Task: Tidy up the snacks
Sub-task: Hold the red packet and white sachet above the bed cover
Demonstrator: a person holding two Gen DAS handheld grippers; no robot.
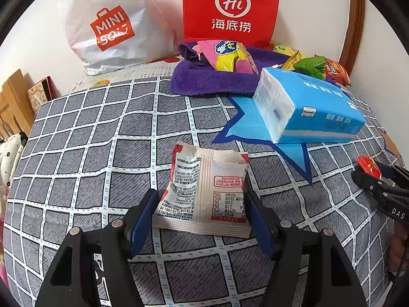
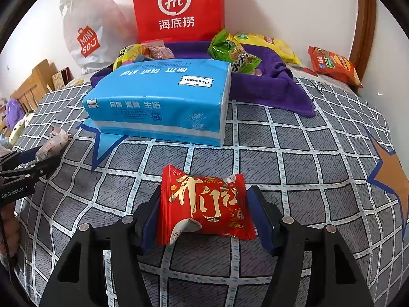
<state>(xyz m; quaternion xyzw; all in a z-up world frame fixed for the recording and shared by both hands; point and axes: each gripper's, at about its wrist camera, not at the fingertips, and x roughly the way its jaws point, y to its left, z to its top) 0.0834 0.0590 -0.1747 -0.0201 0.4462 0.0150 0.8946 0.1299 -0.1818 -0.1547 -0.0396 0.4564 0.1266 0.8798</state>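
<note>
Only the left wrist view shows the white snack packet point(image 1: 204, 192), printed side up on the checked bedsheet point(image 1: 89, 153), clamped between the left gripper point(image 1: 202, 217) pads. Only the right view shows the red candy packet point(image 2: 204, 204) facing up; the right gripper point(image 2: 204, 215) pinches it. A blue tissue pack point(image 2: 161, 99) lies ahead, hiding part of the purple towel point(image 2: 268, 87) heaped with snacks.

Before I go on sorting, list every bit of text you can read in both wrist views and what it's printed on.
"Hi 海底捞": red paper bag
"MINI SO": white plastic bag
"Yunyuexin", "品质 温馨 生活", "100%": blue tissue pack
"GenRobot.AI": left claw
"DAS": right claw
Gold calligraphy on red snack packet: too stylised to read
White snack packet: nutrition table upside down, too small
</note>
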